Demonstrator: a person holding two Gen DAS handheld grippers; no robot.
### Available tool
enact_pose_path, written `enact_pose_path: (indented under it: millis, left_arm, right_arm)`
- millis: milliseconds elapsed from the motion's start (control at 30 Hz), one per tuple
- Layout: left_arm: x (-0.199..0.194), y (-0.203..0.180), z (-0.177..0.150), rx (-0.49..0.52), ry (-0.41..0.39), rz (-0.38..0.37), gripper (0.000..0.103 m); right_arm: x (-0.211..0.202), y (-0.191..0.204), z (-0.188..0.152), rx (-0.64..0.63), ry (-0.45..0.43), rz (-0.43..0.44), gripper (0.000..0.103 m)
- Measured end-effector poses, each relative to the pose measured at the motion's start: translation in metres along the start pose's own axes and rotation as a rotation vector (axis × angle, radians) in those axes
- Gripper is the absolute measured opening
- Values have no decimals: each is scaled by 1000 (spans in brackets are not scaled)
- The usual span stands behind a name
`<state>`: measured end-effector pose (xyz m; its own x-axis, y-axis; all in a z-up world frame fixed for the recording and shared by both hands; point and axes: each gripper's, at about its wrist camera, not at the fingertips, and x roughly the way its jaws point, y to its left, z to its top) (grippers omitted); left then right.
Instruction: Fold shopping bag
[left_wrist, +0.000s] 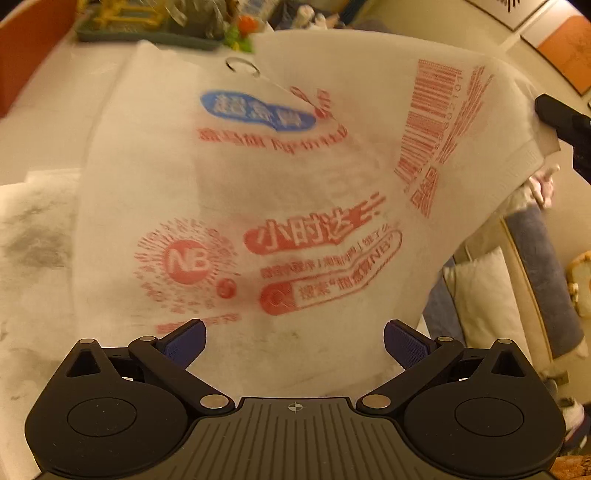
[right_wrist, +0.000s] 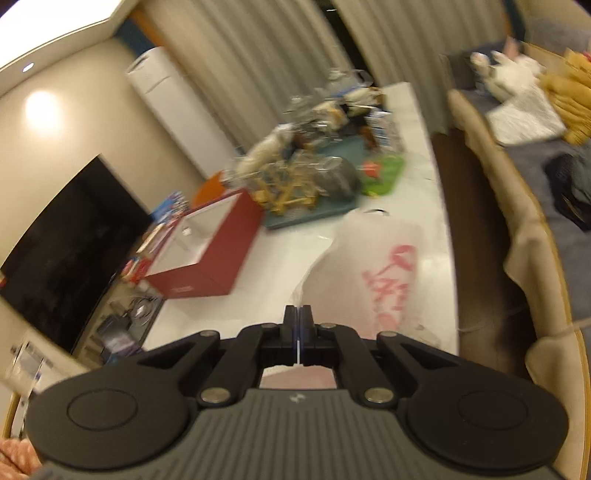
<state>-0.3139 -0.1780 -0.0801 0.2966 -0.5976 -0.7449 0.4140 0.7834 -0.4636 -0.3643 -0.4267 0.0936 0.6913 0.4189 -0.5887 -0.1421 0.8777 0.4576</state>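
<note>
item: shopping bag (left_wrist: 280, 192), white non-woven, red and blue print, red barcode on the lifted side. position: directly ahead of the left claw (left_wrist: 294, 341), lower part spread on the pale surface (left_wrist: 44, 122), one side raised off it toward the right claw (left_wrist: 565, 125).

item: left claw, fingers spread wide, blue pads (left_wrist: 186, 343) on either side of the bag's near edge, not pinching it.

item: right claw (right_wrist: 297, 325), fingers pressed together on a thin white edge of the bag (right_wrist: 373, 266), which hangs away ahead and below.

item: red box (right_wrist: 207, 251), open-topped, ahead-left of the right claw on the surface (right_wrist: 280, 258).

item: teal tray (right_wrist: 314, 210) of blurred clutter, beyond the bag's far end.
</note>
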Motion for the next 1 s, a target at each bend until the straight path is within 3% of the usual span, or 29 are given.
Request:
enact_pose_path:
  millis: [33, 200, 300, 400, 533, 600, 667, 733, 867, 1000]
  left_arm:
    - [-9, 7, -2, -48, -41, 7, 103]
    - [-58, 79, -26, -482, -256, 20, 103]
    - [-69, 107, -35, -536, -275, 64, 103]
    - [-67, 133, -26, -533, -248, 0, 103]
    - [-53, 155, 1, -466, -184, -83, 103]
    - [-41, 160, 20, -406, -148, -94, 103]
    - [-31, 158, 39, -344, -111, -117, 103]
    - [-24, 150, 56, -273, -80, -121, 103]
    - [-20, 112, 76, -40, -57, -16, 103]
    - [-17, 72, 74, 141, -62, 27, 103]
  right_arm:
    - [7, 7, -1, -32, 26, 26, 0]
    - [68, 41, -14, -152, 169, 162, 0]
    - [100, 68, -27, -215, 225, 237, 0]
    - [133, 95, -46, -253, 259, 267, 0]
    - [161, 110, -71, -233, 286, 184, 1]
    - [160, 114, -77, -233, 273, 118, 15]
    - [160, 118, -82, -233, 260, 51, 46]
    - [159, 122, -88, -233, 247, -16, 48]
    - [158, 130, -99, -233, 220, -149, 44]
    - [152, 101, -111, -228, 270, -246, 41]
